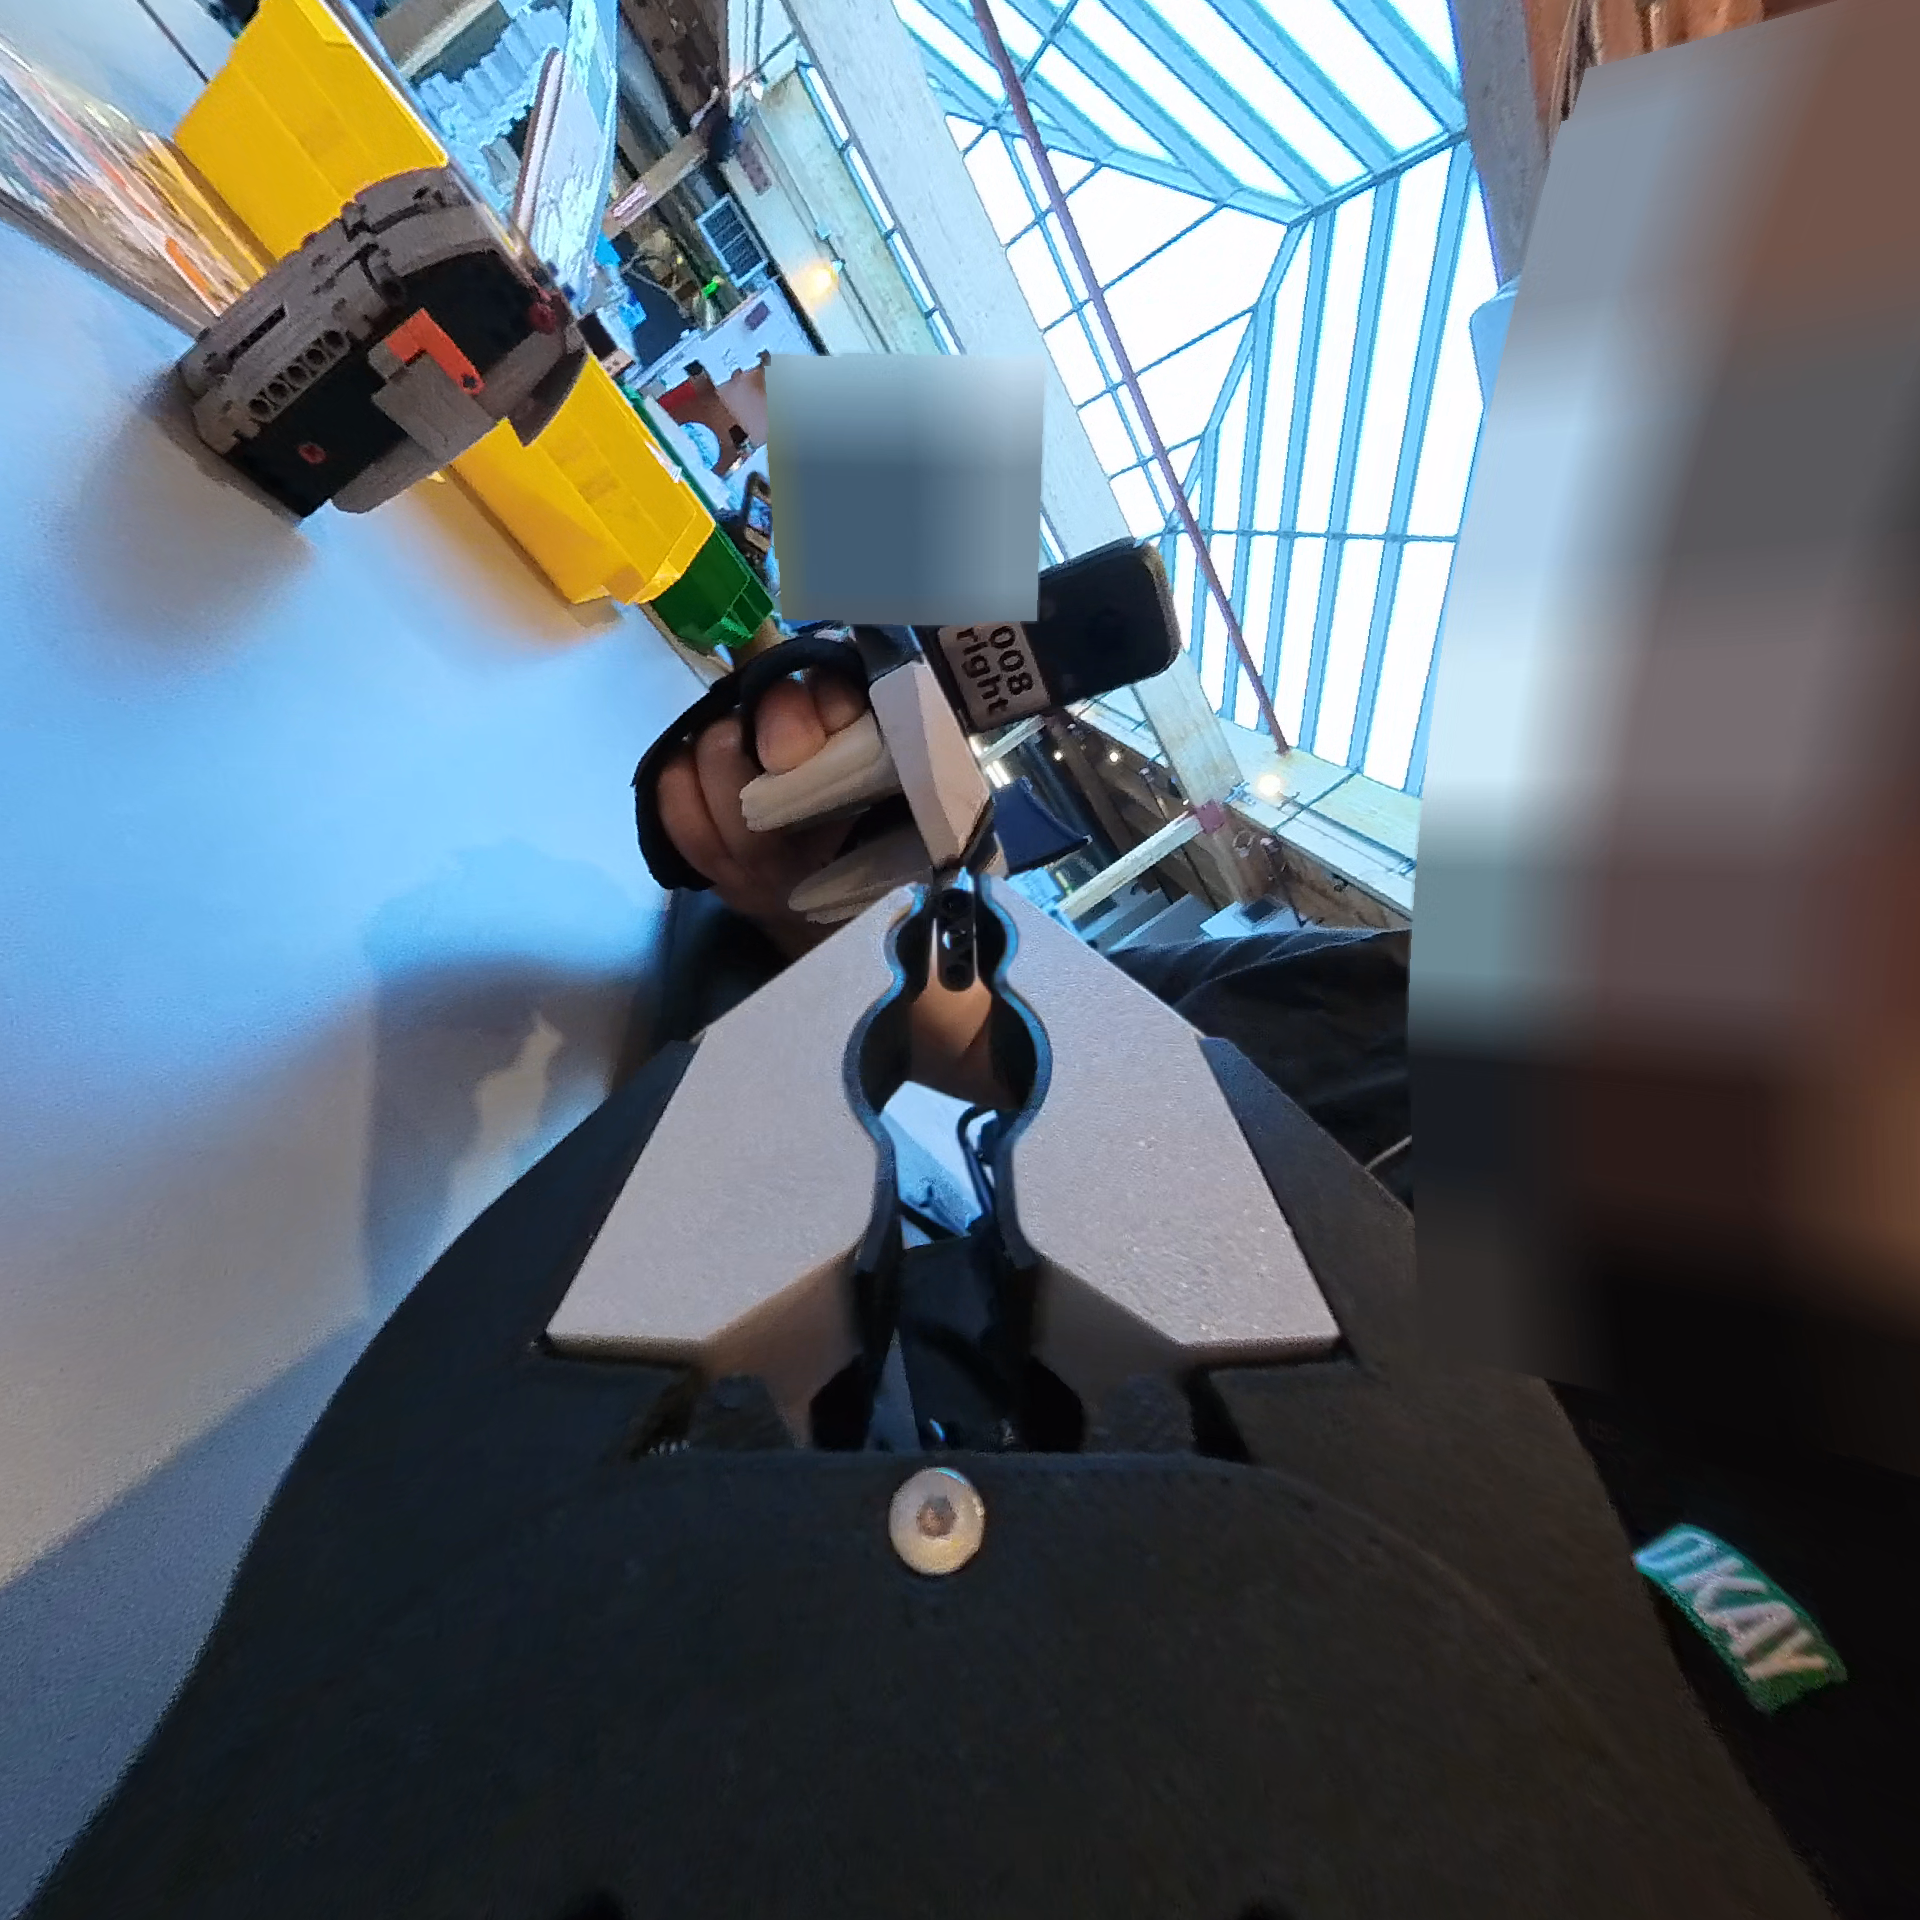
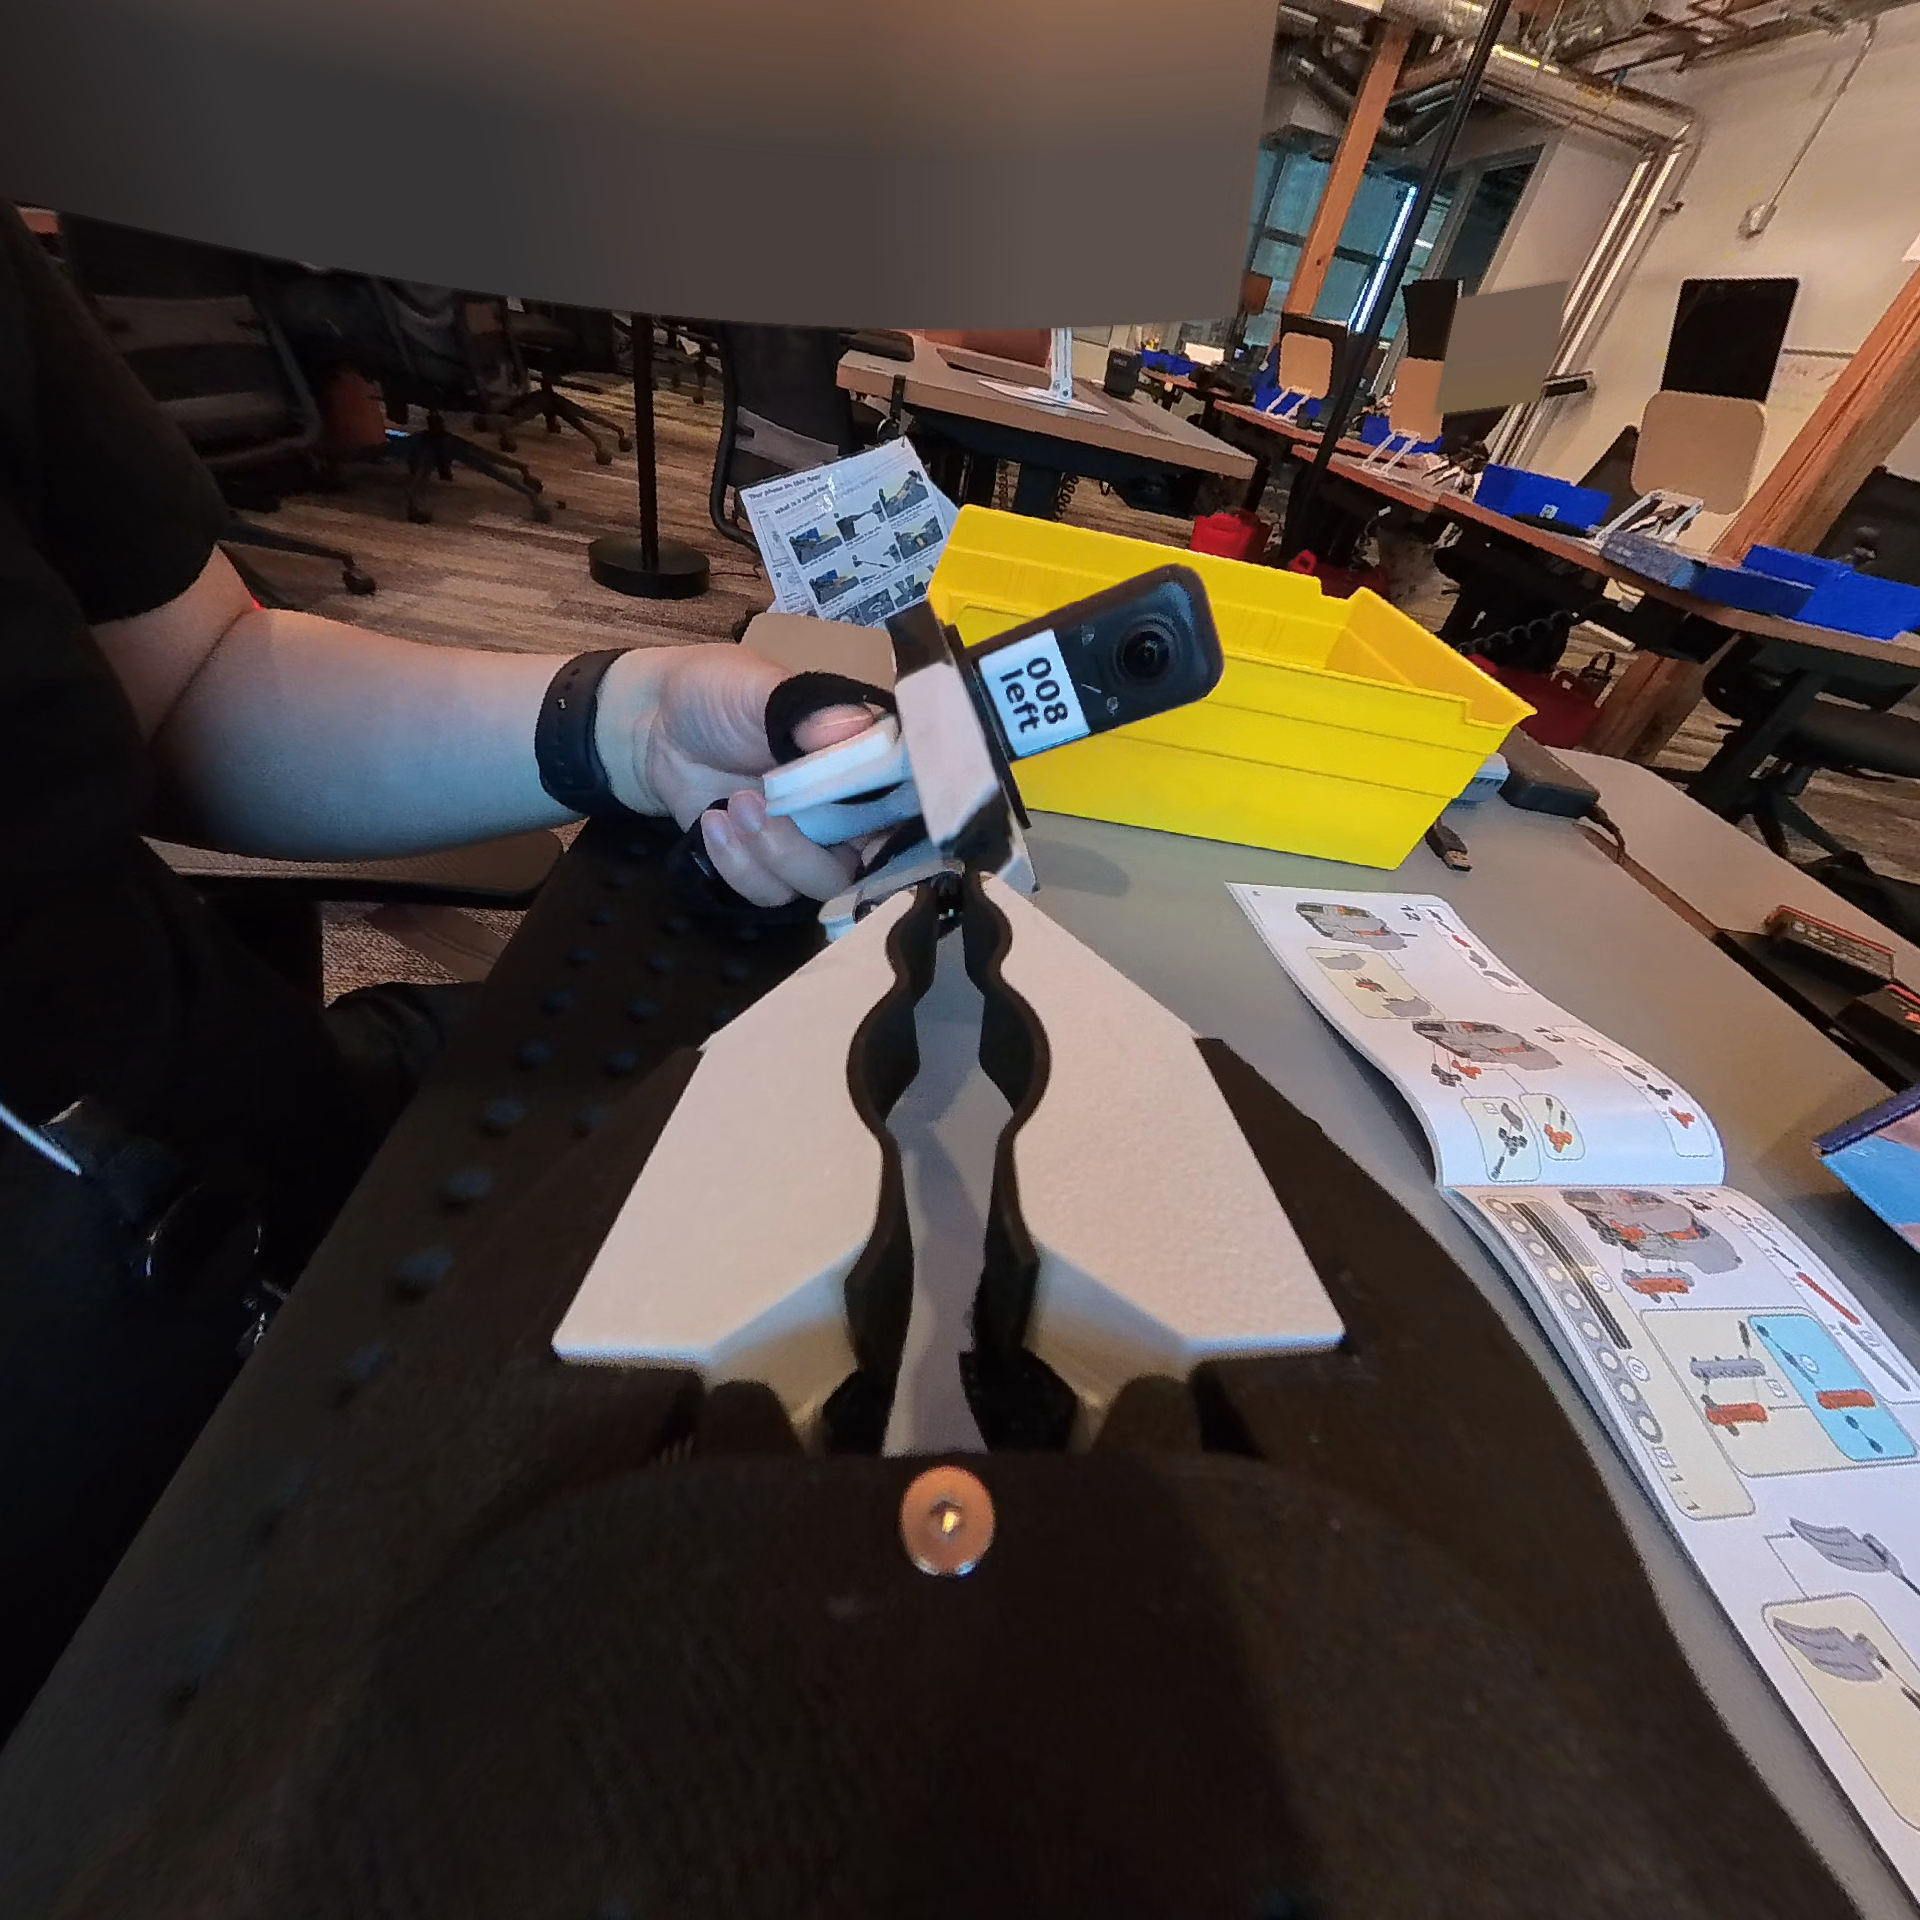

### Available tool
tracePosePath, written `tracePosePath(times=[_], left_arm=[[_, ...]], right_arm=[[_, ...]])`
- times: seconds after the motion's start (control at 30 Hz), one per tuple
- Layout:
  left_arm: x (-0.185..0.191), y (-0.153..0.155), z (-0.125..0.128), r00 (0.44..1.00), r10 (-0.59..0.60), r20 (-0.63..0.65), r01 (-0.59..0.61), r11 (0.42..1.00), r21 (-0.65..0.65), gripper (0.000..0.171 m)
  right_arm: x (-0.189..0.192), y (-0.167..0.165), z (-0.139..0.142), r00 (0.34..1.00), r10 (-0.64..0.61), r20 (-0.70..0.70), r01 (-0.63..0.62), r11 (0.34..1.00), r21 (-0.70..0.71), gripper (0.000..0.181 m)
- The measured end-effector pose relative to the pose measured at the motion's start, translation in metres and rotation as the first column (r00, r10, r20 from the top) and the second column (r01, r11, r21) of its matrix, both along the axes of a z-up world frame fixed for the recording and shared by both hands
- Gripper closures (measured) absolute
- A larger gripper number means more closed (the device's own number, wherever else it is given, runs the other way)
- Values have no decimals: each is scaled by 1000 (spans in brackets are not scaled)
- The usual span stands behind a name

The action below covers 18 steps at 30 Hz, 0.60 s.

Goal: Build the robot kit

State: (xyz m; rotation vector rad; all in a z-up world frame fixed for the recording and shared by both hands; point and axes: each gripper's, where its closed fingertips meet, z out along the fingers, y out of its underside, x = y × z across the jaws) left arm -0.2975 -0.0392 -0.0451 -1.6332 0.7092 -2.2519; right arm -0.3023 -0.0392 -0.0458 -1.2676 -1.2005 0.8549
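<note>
Both wrist views face each other closely, sharing the yellow bin (image 2: 1247, 717).

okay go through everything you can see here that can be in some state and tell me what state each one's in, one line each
left gripper: shut on a small black part, tip to tip with the right gripper.
right gripper: nearly closed at the tips; grip unclear.
yellow bin: upright on the table, open-topped, visible part of its inside bare.
instruction booklet: lying open, flat on the table.
grey brick-built model: standing on the table beside the bin, untouched.
</note>
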Motion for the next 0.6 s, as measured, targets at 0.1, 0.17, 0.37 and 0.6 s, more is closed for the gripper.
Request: tracePosePath(times=[0.1, 0.17, 0.37, 0.6], left_arm=[[2, -2, -2, 1000, -9, -15, 9, 1000, 10, 169], [2, -3, -3, 1000, -15, -20, 15, 1000, 8, 168], [3, 2, -14, 993, 35, -110, -29, 998, 58, 169], [3, 5, -18, 989, 61, -137, -52, 996, 68, 169]], right_arm=[[-1, 0, -1, 1000, 2, 4, -2, 1000, -1, 178], [-1, 0, -2, 1000, 5, 5, -5, 1000, -3, 178], [3, 4, -9, 1000, 2, 24, 0, 999, -52, 178], [4, 6, -16, 998, -19, 60, 23, 998, -60, 173]])
